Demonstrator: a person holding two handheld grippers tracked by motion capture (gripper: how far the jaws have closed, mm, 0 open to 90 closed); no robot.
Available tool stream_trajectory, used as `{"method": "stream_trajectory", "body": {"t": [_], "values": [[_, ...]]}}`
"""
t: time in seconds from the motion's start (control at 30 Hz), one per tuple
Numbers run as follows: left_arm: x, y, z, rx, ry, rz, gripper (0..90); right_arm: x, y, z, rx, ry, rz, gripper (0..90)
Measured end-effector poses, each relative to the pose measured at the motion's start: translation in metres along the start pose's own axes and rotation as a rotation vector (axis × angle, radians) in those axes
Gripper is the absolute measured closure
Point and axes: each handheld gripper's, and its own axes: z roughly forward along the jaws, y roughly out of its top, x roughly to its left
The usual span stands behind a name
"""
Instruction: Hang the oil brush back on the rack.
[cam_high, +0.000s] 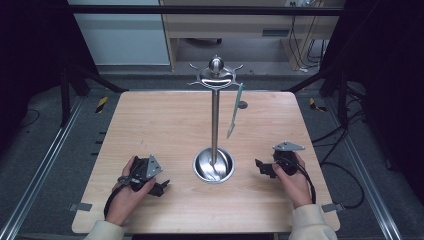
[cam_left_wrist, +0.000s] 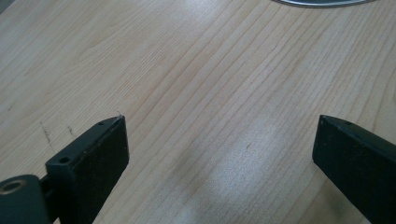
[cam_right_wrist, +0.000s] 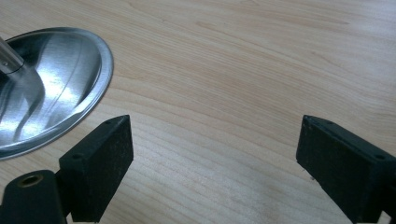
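Note:
A steel stand (cam_high: 215, 115) rises from a round dished base (cam_high: 214, 166) in the middle of the wooden table (cam_high: 165, 125). Its top (cam_high: 216, 75) carries curved hooks, and a pale green flat utensil (cam_high: 235, 111) hangs from one on the right. My left gripper (cam_high: 161, 187) rests low on the table to the left of the base, open, nothing between its jaws (cam_left_wrist: 219, 144). My right gripper (cam_high: 260, 167) sits to the right of the base, open and empty (cam_right_wrist: 215, 144). The base's rim (cam_right_wrist: 100, 84) shows at the left of the right gripper view, and an edge of the base (cam_left_wrist: 322, 3) shows at the top of the left gripper view.
A small dark round spot (cam_high: 242, 105) lies on the table behind the stand. Black frame legs (cam_high: 80, 80) stand at the far corners, and cables (cam_high: 345, 170) trail on the floor at right. A wooden cabinet (cam_high: 225, 25) stands beyond the table.

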Motion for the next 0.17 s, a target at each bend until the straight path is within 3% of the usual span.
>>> {"method": "stream_trajectory", "body": {"t": [0.17], "values": [[0.0001, 0.0003, -0.0003, 0.007, -0.004, 0.003, 3.3, 0.0014, -0.0015, -0.0006, 0.008, -0.002, -0.002, 11.2]]}}
